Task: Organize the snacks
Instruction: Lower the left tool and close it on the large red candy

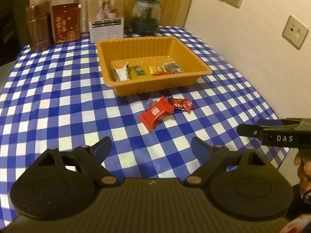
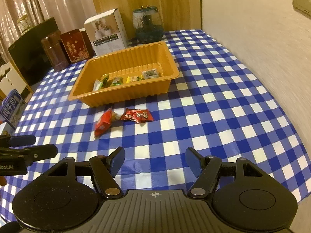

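An orange plastic tray (image 1: 155,89) (image 2: 124,97) sits on the blue checked tablecloth and holds several small wrapped snacks along its near side. Just in front of it lie a red snack packet (image 1: 155,113) (image 2: 103,123), a small pale candy (image 1: 152,103) (image 2: 116,116) and a dark red crumpled packet (image 1: 180,104) (image 2: 137,116). My left gripper (image 1: 150,147) hangs open over the cloth, short of the packets, nothing between its fingers. My right gripper (image 2: 154,163) is also open and empty, nearer the table's front edge. Each gripper shows at the edge of the other's view.
Along the back stand a brown tin (image 1: 38,27), a red box (image 1: 66,22), a white carton (image 1: 106,17) and a glass jar (image 1: 146,15). A wall with sockets (image 1: 295,31) borders the table's right side. A blue carton (image 2: 12,106) sits off the left edge.
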`<state>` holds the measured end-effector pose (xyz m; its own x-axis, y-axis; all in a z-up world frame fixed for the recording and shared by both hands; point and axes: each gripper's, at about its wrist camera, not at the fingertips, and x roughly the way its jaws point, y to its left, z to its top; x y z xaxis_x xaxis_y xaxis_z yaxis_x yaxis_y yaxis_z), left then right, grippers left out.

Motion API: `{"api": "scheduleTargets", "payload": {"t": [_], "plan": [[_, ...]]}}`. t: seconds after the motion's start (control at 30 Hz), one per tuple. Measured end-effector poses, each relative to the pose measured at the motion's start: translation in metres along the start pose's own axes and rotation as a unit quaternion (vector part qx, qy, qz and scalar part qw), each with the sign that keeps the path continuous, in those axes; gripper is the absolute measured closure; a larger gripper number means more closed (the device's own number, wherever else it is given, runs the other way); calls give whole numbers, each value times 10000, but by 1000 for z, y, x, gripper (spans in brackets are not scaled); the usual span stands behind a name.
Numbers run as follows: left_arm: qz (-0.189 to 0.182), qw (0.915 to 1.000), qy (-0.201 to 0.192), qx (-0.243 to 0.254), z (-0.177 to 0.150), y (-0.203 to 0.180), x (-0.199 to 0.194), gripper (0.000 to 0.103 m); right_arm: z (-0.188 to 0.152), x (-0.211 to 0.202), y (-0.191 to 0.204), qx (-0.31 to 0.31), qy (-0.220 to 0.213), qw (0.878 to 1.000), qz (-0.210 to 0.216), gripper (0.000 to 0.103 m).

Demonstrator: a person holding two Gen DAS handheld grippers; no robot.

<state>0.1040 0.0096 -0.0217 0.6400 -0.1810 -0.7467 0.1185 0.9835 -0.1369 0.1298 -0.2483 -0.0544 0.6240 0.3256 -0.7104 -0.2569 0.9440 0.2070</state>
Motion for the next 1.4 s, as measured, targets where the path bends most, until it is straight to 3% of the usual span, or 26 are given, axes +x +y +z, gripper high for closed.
{"api": "scheduleTargets", "payload": {"t": [0.33,0.7,0.8,1.0,1.1,1.3,1.4], "plan": [[-72,9966,12,826,8,7,37,19,9,28,-8,-231,72,9997,45,34],[-483,9762,54,2114,17,-5,89,34,20,66,-8,-289,54,9994,206,34],[-550,9719,83,2289,18,-8,103,45,20,75,-8,-180,52,9995,253,34],[-635,9664,107,2490,26,-11,118,49,18,85,-8,-107,88,9996,261,34],[-655,9633,154,2600,30,-13,124,56,16,87,-8,-64,117,9996,260,34],[-623,9560,231,2858,32,-17,135,57,15,89,-10,-91,103,9997,204,34],[-634,9545,315,2896,31,-18,139,65,14,90,-12,-52,119,9997,200,34]]}}
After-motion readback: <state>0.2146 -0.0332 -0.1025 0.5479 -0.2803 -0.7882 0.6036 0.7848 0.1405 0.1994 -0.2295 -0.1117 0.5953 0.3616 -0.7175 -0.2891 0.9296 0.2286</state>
